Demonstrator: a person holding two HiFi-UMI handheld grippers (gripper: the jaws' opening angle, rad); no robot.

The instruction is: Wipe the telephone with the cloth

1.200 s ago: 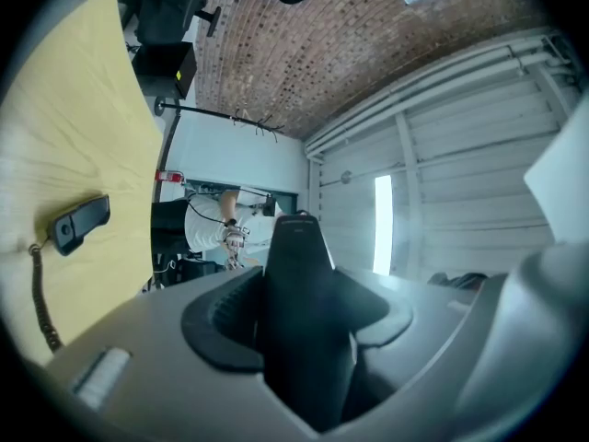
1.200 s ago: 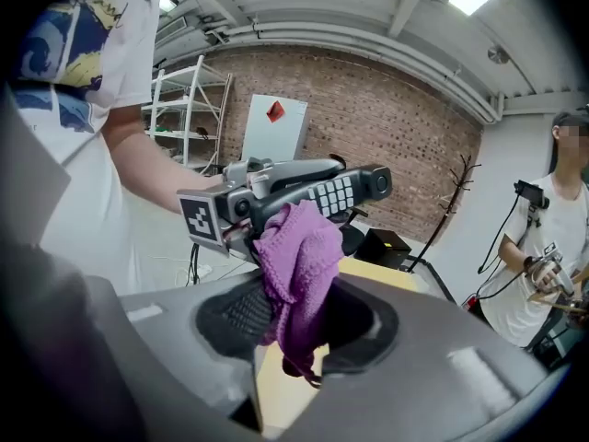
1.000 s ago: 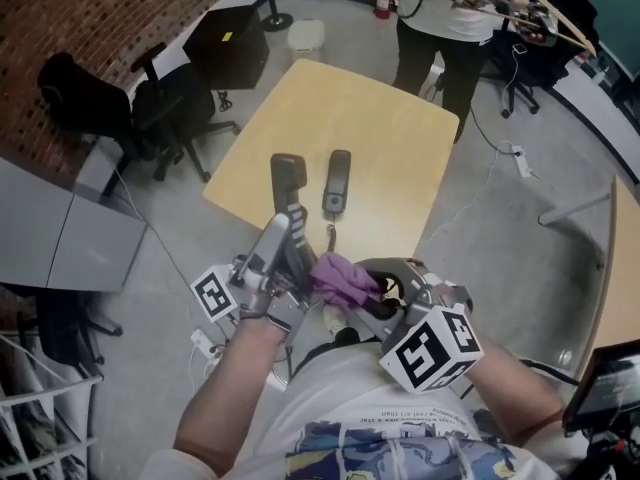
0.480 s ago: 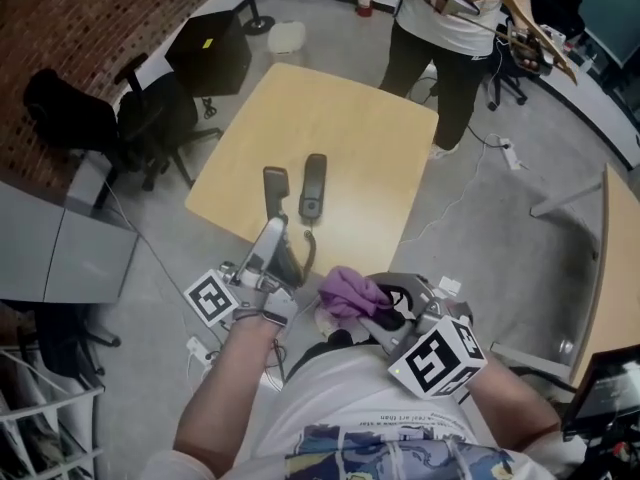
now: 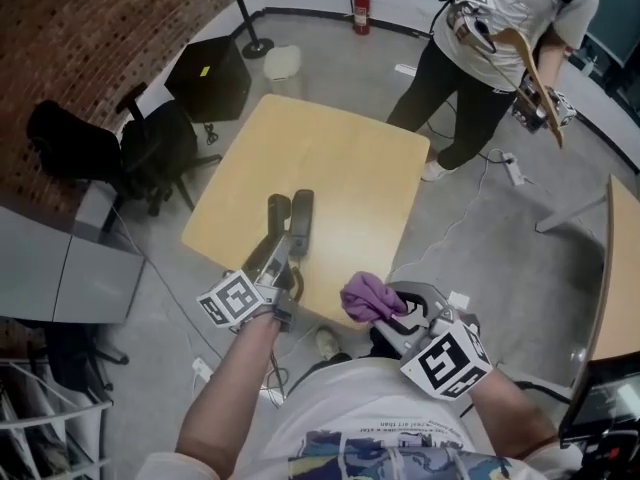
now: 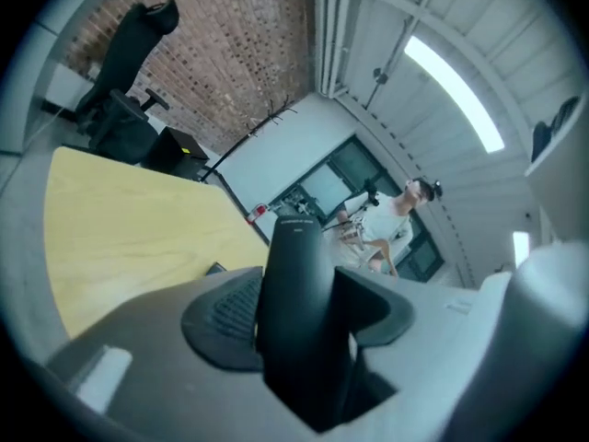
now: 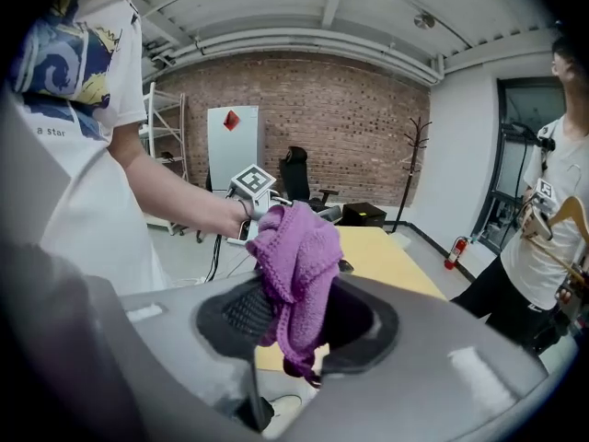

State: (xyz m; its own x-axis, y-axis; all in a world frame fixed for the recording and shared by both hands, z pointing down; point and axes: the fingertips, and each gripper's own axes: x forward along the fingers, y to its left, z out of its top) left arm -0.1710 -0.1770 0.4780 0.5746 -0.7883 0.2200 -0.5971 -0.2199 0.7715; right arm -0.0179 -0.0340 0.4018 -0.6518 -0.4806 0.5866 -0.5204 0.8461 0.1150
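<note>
**Camera layout.** From the head view we look steeply down from above the person onto the table (image 5: pixel 330 158). The left gripper (image 5: pixel 278 253) and right gripper (image 5: pixel 390 310) sit low in frame. In the left gripper view we ride right behind the jaws. The telephone handset (image 6: pixel 294 302) fills the foreground, and we face across the tabletop toward the far wall. In the right gripper view, equally close behind the cloth (image 7: pixel 296 279), we face the brick wall (image 7: pixel 350 127). All three views share the table and the standing person (image 5: pixel 490 58).
</note>
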